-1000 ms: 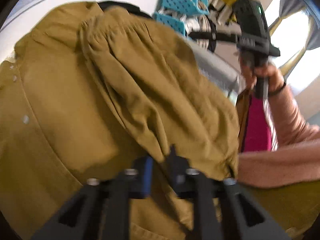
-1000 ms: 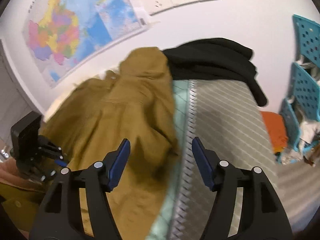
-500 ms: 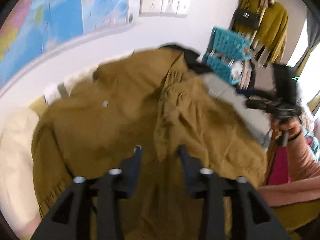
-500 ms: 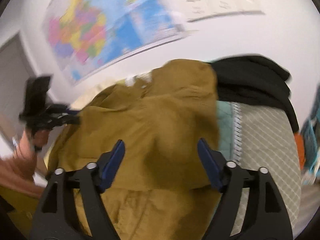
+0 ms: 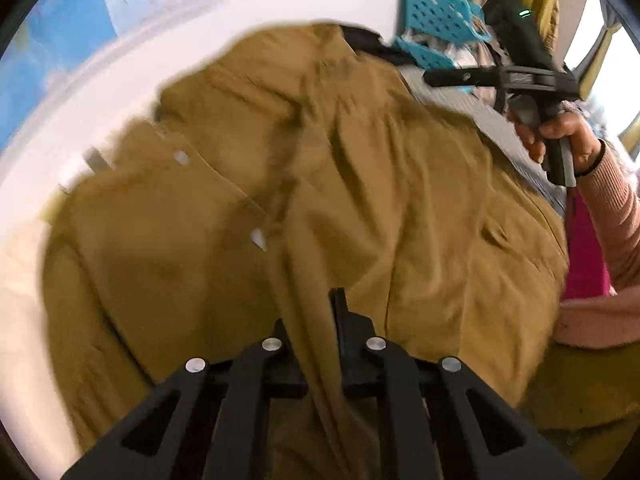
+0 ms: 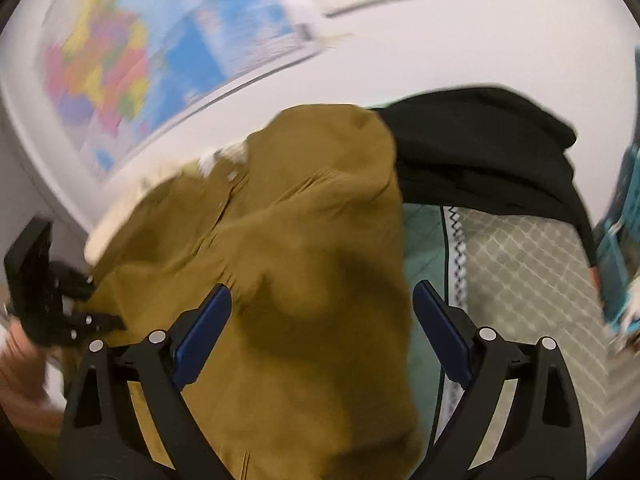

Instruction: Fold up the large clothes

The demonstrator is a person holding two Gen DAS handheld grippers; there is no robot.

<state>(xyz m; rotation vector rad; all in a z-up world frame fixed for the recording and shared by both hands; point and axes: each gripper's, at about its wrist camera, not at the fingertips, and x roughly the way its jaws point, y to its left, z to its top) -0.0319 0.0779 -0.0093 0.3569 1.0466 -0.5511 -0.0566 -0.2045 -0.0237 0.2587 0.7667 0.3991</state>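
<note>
White wall behind; shirt [image 5: 320, 184] spread over the bed [image 6: 520, 264]. Left gripper [image 5: 316, 320], jaws closing, pinches a fold; right gripper [image 6: 320, 320], jaws opening, holds nothing. Next: a second grasp.

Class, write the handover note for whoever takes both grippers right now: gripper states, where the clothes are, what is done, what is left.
Left gripper: closing on a fold of the mustard garment.
Right gripper: jaws opening, nothing gripped, above the same garment.
Garment: rumpled on the quilted surface, beside a black garment.
Done: no neat fold visible.
Left: spread, fold, stack.
</note>
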